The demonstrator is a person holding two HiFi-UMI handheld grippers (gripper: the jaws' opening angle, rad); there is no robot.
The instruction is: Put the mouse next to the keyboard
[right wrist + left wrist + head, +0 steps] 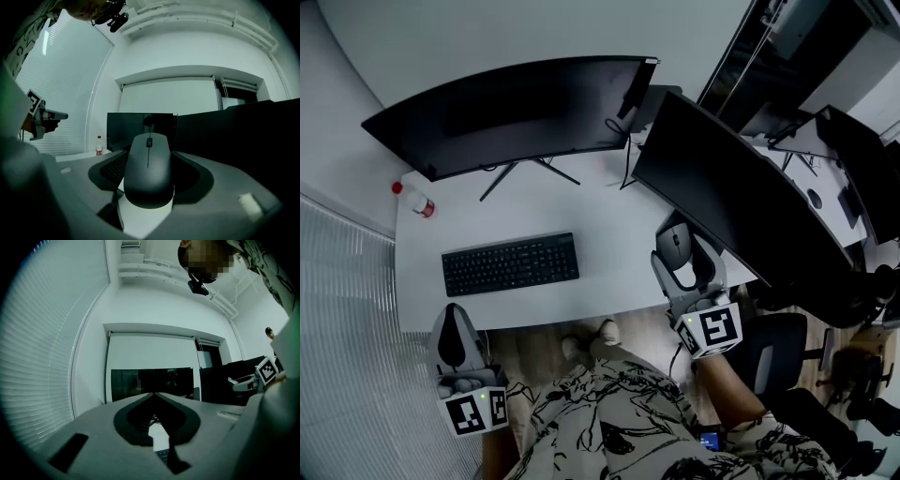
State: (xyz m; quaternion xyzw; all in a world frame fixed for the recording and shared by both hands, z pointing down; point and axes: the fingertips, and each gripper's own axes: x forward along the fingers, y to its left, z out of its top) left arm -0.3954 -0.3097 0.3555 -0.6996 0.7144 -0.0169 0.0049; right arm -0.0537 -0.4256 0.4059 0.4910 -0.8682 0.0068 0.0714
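A grey mouse (674, 247) (147, 168) sits between the jaws of my right gripper (679, 238) (149, 164), which is shut on its sides. It is over the right front part of the white desk (609, 225), just in front of the right monitor; I cannot tell whether it touches the desk. The black keyboard (510, 263) (111, 169) lies to its left, about a keyboard's half-length away. My left gripper (454, 323) (153, 395) hangs shut and empty below the desk's front left edge.
Two dark monitors stand on the desk, one at the back (516, 108) and one angled along the right (731, 202). A small bottle with a red cap (414, 201) (99, 146) stands at the far left. An office chair (778, 349) is at my right.
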